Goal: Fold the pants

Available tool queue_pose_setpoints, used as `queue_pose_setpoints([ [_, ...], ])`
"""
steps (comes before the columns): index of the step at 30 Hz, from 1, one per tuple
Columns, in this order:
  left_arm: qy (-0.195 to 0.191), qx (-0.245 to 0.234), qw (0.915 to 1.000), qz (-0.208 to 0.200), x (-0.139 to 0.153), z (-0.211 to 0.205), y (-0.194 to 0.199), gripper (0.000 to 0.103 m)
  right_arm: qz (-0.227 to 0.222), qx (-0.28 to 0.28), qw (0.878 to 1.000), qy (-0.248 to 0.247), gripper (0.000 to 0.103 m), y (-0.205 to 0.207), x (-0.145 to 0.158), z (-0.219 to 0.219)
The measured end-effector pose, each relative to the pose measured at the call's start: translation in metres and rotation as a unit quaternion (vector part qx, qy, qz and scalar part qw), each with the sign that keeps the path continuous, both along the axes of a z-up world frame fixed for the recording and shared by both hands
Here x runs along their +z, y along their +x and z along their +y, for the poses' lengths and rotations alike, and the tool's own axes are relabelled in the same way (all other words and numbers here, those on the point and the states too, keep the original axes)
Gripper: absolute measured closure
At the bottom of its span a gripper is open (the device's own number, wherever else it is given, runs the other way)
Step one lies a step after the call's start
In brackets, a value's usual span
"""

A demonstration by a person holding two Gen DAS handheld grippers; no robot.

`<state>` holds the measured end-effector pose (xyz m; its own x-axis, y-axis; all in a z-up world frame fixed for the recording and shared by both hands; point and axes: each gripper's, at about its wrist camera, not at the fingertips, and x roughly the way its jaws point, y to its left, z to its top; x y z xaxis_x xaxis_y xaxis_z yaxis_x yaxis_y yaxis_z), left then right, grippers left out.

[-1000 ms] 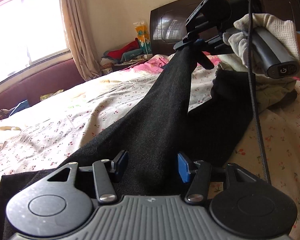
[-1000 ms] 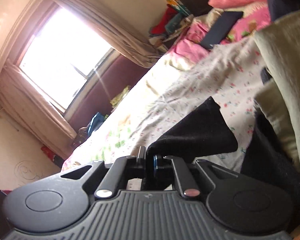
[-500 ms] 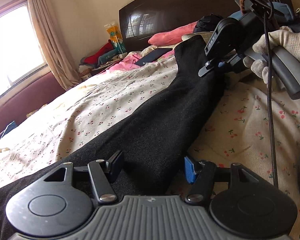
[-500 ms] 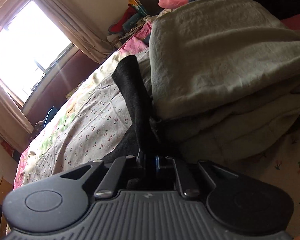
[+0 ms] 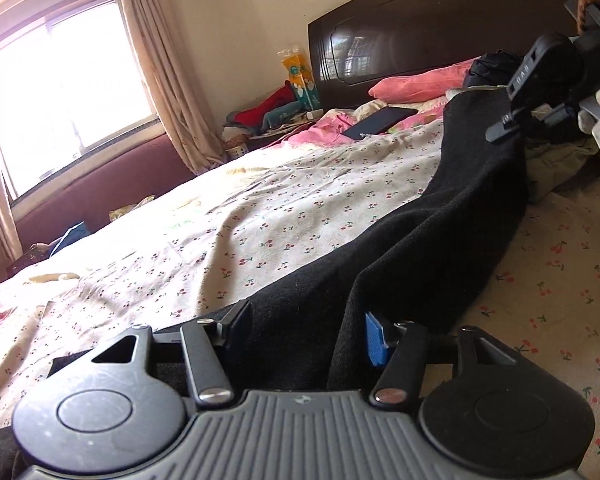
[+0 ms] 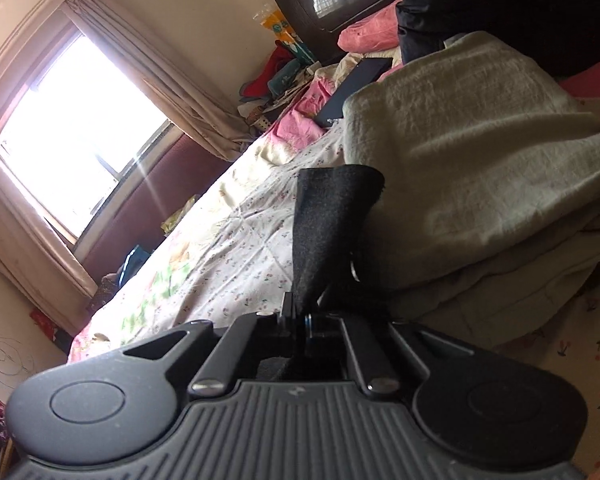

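Observation:
The black pants (image 5: 428, 240) lie stretched along the cherry-print bed sheet (image 5: 284, 216), from my left gripper to the far right. My left gripper (image 5: 306, 332) is open, its jaws wide on either side of the near end of the pants. My right gripper (image 6: 300, 314) is shut on the far end of the pants (image 6: 328, 220), and a flap of black cloth stands up above its jaws. In the left wrist view the right gripper (image 5: 512, 124) is low at the far end, held by a gloved hand.
A pile of folded beige cloth (image 6: 480, 168) lies right beside the right gripper. A pink pillow (image 5: 416, 84), a dark tablet (image 5: 380, 122) and the dark headboard (image 5: 420, 32) are at the bed's head. A window (image 5: 60, 92) and a maroon bench are on the left.
The right gripper has carried the pants end from high in the air down and away to the bed beside the beige pile. The pants now lie stretched out flat. The left gripper stays open.

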<state>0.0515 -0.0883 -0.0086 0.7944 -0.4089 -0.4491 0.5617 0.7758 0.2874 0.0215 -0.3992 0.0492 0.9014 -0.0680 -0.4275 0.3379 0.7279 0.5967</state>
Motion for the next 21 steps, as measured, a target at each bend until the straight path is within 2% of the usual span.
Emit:
queue_pose_setpoints([
  [1,0.000,0.001,1.0000,0.005,-0.001,0.001,-0.001,0.032,0.019,-0.001,1.000,0.015,0.098,0.002,-0.009,-0.002],
  [3,0.008,0.002,1.0000,0.003,-0.002,0.000,-0.002,0.032,0.025,0.017,0.999,0.039,0.098,0.003,-0.019,0.001],
  [5,0.015,0.010,0.9998,-0.011,0.000,0.000,-0.004,0.033,0.015,0.028,0.999,0.031,0.098,0.005,-0.014,0.011],
  [8,-0.005,0.031,0.9994,-0.011,0.007,0.010,-0.003,0.033,-0.019,0.044,0.998,0.043,0.098,0.008,0.001,0.021],
  [10,-0.012,0.041,0.9989,-0.022,0.010,0.017,-0.007,0.033,-0.030,0.055,0.998,-0.004,0.098,0.013,0.012,0.028],
  [12,-0.002,0.039,0.9988,-0.029,0.008,0.019,-0.011,0.033,-0.029,0.073,0.996,-0.047,0.098,0.019,0.015,0.034],
  [13,0.003,0.036,0.9989,-0.028,0.006,0.018,-0.013,0.033,-0.020,0.075,0.996,-0.049,0.098,0.022,0.011,0.033],
  [17,0.027,0.016,0.9990,-0.031,-0.004,0.012,-0.017,0.033,0.070,0.061,0.994,-0.065,0.093,0.024,-0.022,0.026],
  [21,0.024,0.017,0.9994,-0.017,-0.006,0.014,-0.014,0.033,0.071,0.031,0.995,-0.059,0.092,0.011,-0.026,0.016],
])
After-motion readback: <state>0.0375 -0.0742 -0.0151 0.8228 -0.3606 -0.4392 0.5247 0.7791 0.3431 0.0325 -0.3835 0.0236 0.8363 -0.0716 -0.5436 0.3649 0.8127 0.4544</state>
